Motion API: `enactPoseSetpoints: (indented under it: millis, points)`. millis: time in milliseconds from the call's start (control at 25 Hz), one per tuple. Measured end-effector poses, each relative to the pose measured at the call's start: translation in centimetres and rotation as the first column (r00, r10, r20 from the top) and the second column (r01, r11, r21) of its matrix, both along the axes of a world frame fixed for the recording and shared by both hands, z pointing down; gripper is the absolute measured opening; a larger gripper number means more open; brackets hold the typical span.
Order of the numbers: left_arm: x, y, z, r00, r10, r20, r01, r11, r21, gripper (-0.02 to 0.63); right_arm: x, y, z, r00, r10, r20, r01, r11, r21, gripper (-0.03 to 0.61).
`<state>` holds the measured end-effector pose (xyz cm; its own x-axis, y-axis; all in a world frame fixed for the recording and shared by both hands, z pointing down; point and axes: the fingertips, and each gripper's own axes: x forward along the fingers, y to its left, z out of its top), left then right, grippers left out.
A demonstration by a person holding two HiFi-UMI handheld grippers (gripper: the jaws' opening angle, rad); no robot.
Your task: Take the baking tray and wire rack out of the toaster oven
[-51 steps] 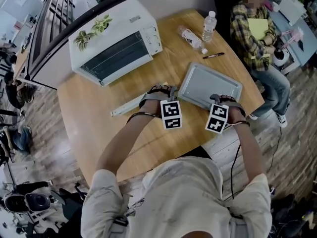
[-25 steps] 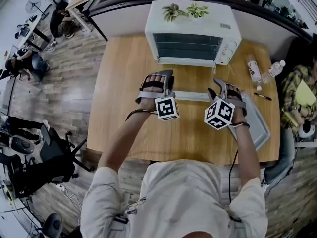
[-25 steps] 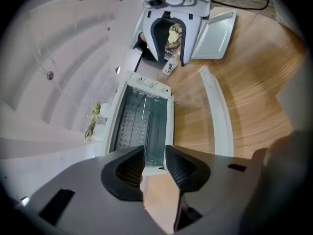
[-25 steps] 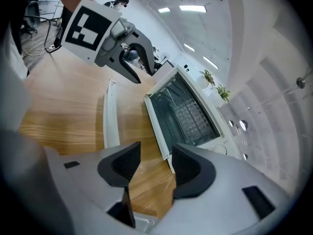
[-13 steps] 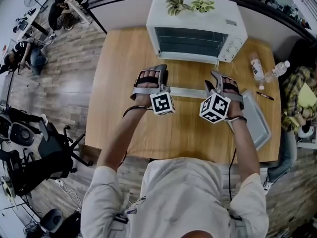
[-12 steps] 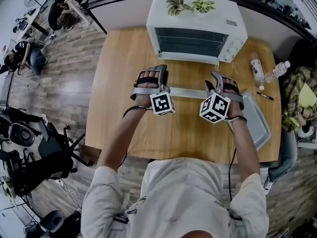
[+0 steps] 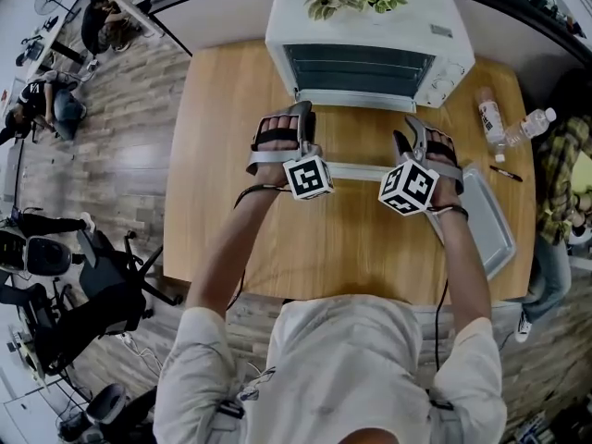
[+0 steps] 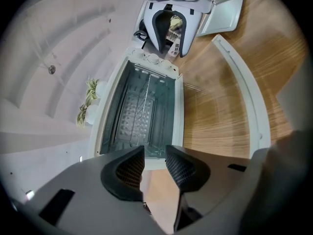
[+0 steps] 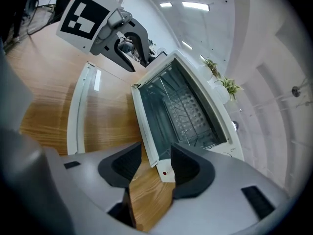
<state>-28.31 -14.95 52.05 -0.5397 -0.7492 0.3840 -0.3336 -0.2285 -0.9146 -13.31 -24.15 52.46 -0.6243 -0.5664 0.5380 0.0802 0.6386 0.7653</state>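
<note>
We hold the left gripper and the right gripper side by side just before the toaster oven. Both have their jaws apart with nothing between them, and the right one's are closing slightly. The wire rack lies flat inside the oven, ahead of both grippers, its long side along the wide mouth. The baking tray rests slanted on the table, right of the oven, near the edge. A long white strip crosses the bare wood before the oven.
</note>
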Motion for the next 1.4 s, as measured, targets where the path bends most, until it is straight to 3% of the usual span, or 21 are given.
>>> enactPoseSetpoints:
  millis: [560,760,960,1080,1280,1400]
  points:
    - [-4.9,-6.2,1.2,0.998,-0.049,0.042,0.049,0.999,-0.006,0.147,-3.7,-6.3,0.6,0.998,0.009,-0.062,-0.001,0.994,0.113,0.202]
    - [-5.9,-8.6,-0.5,0.995,-0.074,0.074,0.068,0.995,0.08,0.147,-5.4,-8.5,-0.2,0.999,0.036,-0.034,-0.03,0.985,0.172,0.196]
    - [-6.9,-9.6,0.4,0.989,-0.084,0.12,0.084,0.996,0.006,0.144,-7.4,-9.0,-0.4,0.999,0.019,-0.03,-0.012,0.973,0.229,0.19]
    - [-7.5,-10.2,0.1,0.983,-0.094,0.156,0.094,0.996,0.006,0.144,-8.2,-9.9,-0.2,0.999,0.034,-0.041,-0.023,0.969,0.247,0.187]
    - [-8.1,-11.6,0.1,0.981,-0.136,0.136,0.132,0.99,0.039,0.132,-9.7,-11.6,-0.5,0.997,0.041,-0.059,-0.021,0.949,0.313,0.179]
    - [-8.5,-12.0,0.2,0.973,-0.161,0.165,0.157,0.987,0.037,0.126,-10.2,-12.4,-0.2,0.995,0.055,-0.088,-0.02,0.935,0.355,0.161]
